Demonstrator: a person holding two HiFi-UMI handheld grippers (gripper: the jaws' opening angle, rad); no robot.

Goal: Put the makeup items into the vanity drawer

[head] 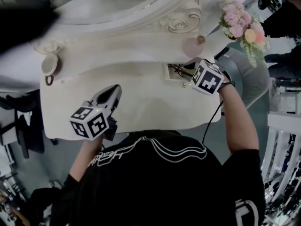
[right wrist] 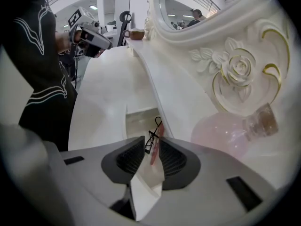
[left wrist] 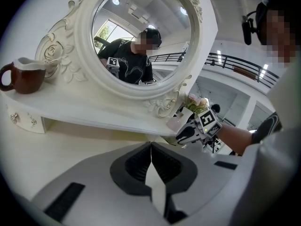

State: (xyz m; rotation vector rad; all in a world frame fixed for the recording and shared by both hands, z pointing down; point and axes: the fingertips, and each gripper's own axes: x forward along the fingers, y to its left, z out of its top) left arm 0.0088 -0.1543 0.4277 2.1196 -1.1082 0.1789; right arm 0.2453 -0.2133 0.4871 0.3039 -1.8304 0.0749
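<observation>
Right gripper [right wrist: 151,144], jaws slightly parted around an eyelash curler [right wrist: 155,136], over the back-right drawer [right wrist: 138,117]; left gripper [left wrist: 151,147] closed, empty, near the table's [head: 146,109] front edge.

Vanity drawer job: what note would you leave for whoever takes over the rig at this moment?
Left hand-held gripper: shut, empty, above the tabletop.
Right hand-held gripper: jaws slightly apart around a black-and-pink makeup tool, over the open drawer.
Done: drawer open, tool brought to it.
Left: let the tool into the drawer; pink bottle sits on the shelf, possibly next; close the drawer.
</observation>
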